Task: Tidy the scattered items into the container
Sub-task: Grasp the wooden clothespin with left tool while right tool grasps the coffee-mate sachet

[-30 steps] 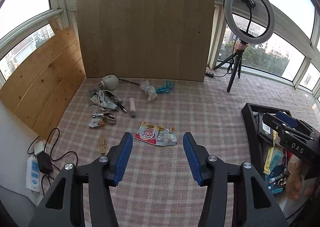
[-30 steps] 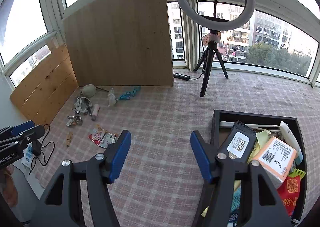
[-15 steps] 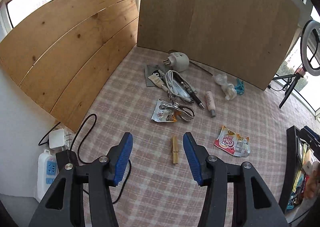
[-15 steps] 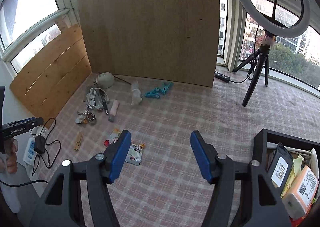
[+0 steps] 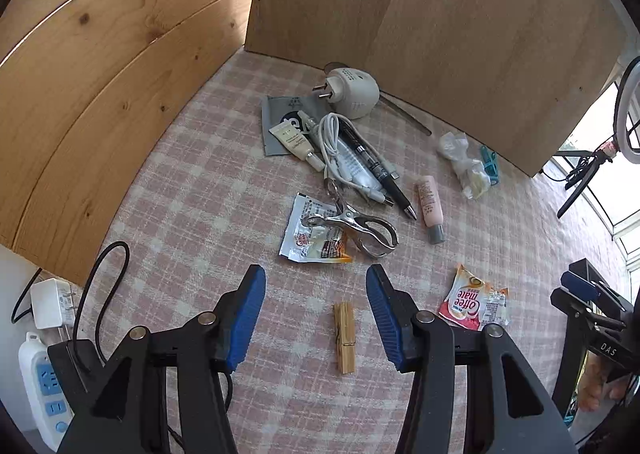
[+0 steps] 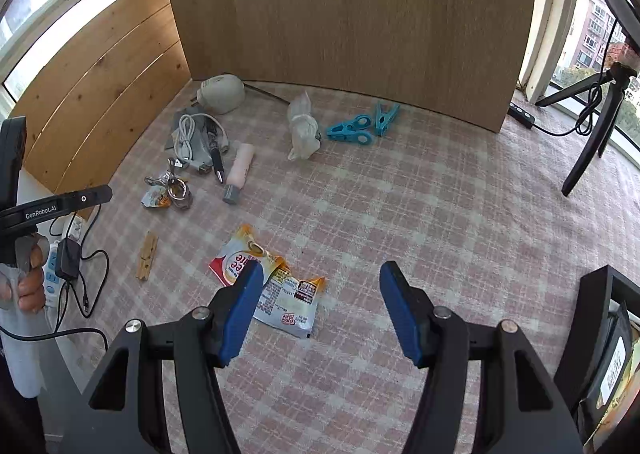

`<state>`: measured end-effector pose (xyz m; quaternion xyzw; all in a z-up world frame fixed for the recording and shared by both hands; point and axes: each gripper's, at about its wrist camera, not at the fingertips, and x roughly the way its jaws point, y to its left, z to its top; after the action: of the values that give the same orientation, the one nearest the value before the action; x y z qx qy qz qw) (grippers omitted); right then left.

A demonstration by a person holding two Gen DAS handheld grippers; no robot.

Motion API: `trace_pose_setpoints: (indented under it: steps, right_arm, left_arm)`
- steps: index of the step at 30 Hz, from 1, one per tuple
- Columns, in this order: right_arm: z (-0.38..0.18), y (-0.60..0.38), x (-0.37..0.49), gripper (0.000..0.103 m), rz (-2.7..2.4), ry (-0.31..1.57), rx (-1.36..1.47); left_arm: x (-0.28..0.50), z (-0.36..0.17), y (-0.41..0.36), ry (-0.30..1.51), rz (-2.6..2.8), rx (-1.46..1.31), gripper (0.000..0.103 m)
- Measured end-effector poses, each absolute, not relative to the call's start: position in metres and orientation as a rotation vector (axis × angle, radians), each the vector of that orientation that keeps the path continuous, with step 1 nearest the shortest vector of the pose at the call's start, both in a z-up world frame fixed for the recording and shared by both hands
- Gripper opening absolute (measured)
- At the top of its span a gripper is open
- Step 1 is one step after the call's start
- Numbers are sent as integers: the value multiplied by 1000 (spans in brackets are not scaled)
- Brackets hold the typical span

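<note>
The left gripper (image 5: 316, 318) is spread wide with nothing in it, and it points down at the wooden clothespin (image 5: 345, 337), which lies flat on the checked cloth (image 5: 192, 190) right between the two blue pads. I think it hangs there so it can drop and pinch the pin. The right gripper (image 6: 320, 312) is spread wide too and holds nothing. The coffee packets (image 6: 268, 280) lie just under its left pad, so it looks ready to grab them. At the right edge stands the black container (image 6: 596, 306), already stuffed with packets, and that is where all the loose things should go. A bit farther off lie a metal clip (image 5: 354, 228) on a small sachet (image 5: 308, 238), a pink tube (image 5: 430, 204), a pen (image 5: 380, 170) and a white cable (image 5: 336, 150), all in a little heap. Farther still sit a white plug (image 5: 354, 92), a crumpled plastic bag (image 6: 303, 126) and the blue pegs (image 6: 360, 128), close to the wooden boards (image 6: 352, 14) that stand like walls at the back.
</note>
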<state>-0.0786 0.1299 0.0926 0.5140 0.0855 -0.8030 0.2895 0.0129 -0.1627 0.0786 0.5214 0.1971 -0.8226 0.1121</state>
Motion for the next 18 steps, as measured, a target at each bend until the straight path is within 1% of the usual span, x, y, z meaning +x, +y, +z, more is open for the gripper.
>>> trace_pose_setpoints:
  steps: [6,9,11,14,16,18]
  right_arm:
    - [62,127,-75,60,-2091,272,1442]
    - [48,121,-75,60,-2088,296,1480]
    - [39,118,-76,60,-2080,280,1517]
    - [28,109,-77,60,-2069,272,1549]
    - [23,102,-77,60,-2086,314,1545]
    - [23,96,-76,60,-2107,355,1513]
  left_arm:
    - [21,52,-135,577,-2421,1615,50]
    - [25,35,-120,540,-2395,1657,50]
    - [26,28,-113,530,-2390,1675,50]
    - [24,23,-103,468,-2391,1679,50]
    - [22,20,-97,410,-2384,1674,50]
    - [20,17,-95,399,-2382,1676,50]
